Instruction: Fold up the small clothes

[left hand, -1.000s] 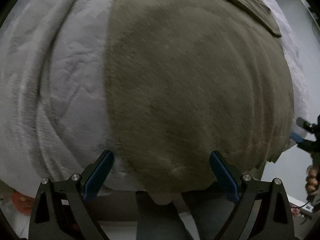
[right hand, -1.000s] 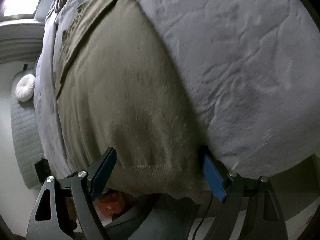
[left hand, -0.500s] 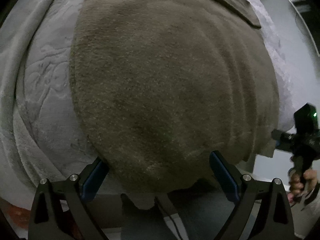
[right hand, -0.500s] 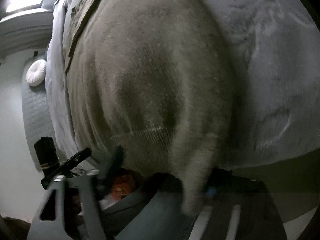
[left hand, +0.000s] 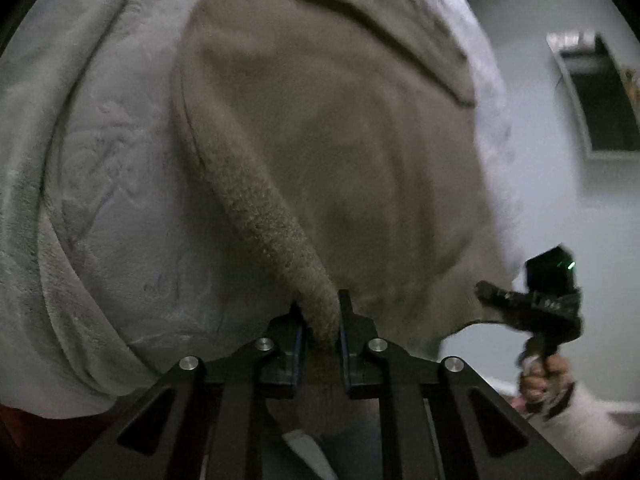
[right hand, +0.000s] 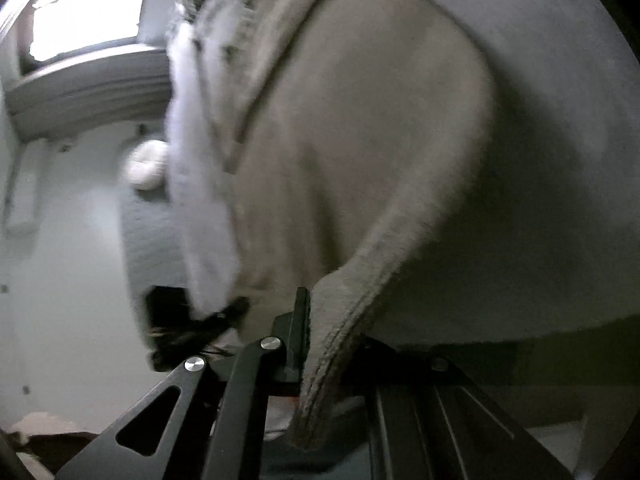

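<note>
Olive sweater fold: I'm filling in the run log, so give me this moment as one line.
stage: hem pinched | left gripper: shut on olive sweater | right gripper: shut on olive sweater | surface: grey blanket

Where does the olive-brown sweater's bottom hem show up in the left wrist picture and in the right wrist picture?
Left wrist: the hem runs from mid-left down to bottom centre, pinched in the left gripper.
Right wrist: the ribbed hem drops from centre right to bottom centre, clamped in the right gripper.
Shared landmark: the grey blanket under the sweater, filling the right of the right wrist view.
</note>
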Demonstrator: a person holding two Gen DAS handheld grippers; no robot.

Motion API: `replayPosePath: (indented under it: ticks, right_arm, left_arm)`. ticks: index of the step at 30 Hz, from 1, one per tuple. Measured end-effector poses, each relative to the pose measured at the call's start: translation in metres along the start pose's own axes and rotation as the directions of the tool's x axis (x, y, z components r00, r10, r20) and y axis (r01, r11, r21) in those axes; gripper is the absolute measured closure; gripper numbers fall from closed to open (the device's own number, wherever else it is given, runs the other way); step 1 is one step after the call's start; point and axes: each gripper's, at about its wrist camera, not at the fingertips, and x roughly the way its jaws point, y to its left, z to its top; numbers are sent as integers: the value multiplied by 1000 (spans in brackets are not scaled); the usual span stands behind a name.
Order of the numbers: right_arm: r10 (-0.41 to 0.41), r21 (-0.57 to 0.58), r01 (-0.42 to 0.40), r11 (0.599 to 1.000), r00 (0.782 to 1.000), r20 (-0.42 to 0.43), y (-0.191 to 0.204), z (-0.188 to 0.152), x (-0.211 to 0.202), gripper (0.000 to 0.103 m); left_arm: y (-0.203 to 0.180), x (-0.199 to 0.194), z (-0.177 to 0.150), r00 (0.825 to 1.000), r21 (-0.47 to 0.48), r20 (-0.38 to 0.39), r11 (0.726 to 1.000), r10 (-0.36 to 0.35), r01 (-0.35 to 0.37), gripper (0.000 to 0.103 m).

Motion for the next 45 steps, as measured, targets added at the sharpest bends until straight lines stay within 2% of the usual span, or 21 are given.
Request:
replayPosePath:
  ticks: [4, 9, 13, 16, 19, 21, 24, 26, 30, 33, 36, 37, 38, 39, 40, 41, 42, 43, 45]
  right_arm:
    - [120, -44, -118, 992, 992, 41, 39, 37, -10, 96]
    - [217, -114, -208, 972, 973, 76, 85, 101, -17, 96]
    - [223, -191, -204, 960, 971, 82, 115, 167, -18, 96]
    - [224, -222, -202, 954, 971, 81, 130, 213, -9, 96]
    - [219, -208, -198, 958, 972, 82, 135, 263, 9, 96]
    - [191, -190, -174, 966, 978, 78, 131, 293, 25, 96]
    - [152, -135, -143, 981, 986, 64, 108, 325, 50, 96]
    - [146, -90, -140, 986, 987, 65, 88, 333, 60, 96]
    - [152, -46, -149, 988, 986, 69, 63, 347, 70, 96]
    - [160, -21, -159, 987, 984, 73, 55, 352, 72, 92]
    - [161, -20, -160, 987, 983, 88, 58, 357, 73, 91]
    - [165, -23, -164, 986, 982, 94, 62, 360, 71, 90]
    - [167, -26, -165, 986, 981, 99, 64, 361, 68, 82]
    - [168, -31, -166, 986, 980, 109, 67, 364, 65, 66]
    - [169, -40, -166, 985, 977, 127, 71, 365, 59, 56]
    - [172, -50, -166, 985, 975, 144, 74, 367, 54, 33]
    - [178, -60, -170, 984, 970, 163, 77, 367, 49, 28]
    - [183, -70, -173, 982, 967, 179, 80, 368, 43, 28]
    - [168, -77, -156, 985, 969, 183, 85, 369, 36, 28]
  left_arm:
    - [-6, -29, 19, 994, -54, 82, 995, -74, 78, 88]
    - [-18, -56, 71, 973, -79, 203, 989, -110, 128, 88]
    - [-14, -85, 132, 945, -59, 304, 987, -124, 149, 88]
    - [-28, -81, 185, 923, -55, 369, 989, -110, 139, 88]
    - [-19, -82, 222, 907, -63, 412, 990, -87, 124, 88]
    - [-19, -68, 252, 902, -82, 428, 991, -59, 104, 88]
    - [-15, -43, 288, 898, -107, 439, 994, 13, 38, 88]
    - [-11, -21, 310, 899, -118, 431, 992, 81, -33, 88]
    - [2, 6, 327, 899, -129, 398, 981, 185, -144, 87]
    - [10, 14, 329, 902, -131, 379, 977, 207, -169, 87]
    - [16, 15, 335, 908, -163, 372, 976, 195, -143, 87]
    - [16, 12, 334, 908, -167, 373, 976, 191, -137, 84]
    - [16, 8, 334, 906, -179, 378, 975, 190, -130, 78]
    - [14, 3, 332, 900, -188, 395, 975, 185, -118, 77]
    - [10, -4, 329, 894, -187, 410, 976, 181, -111, 77]
    - [5, -9, 327, 889, -177, 421, 977, 182, -116, 77]
    - [-1, -11, 326, 883, -166, 429, 978, 188, -128, 76]
    - [-8, -14, 325, 877, -151, 437, 978, 199, -147, 73]
    - [-16, -17, 323, 866, -135, 451, 976, 215, -172, 47]
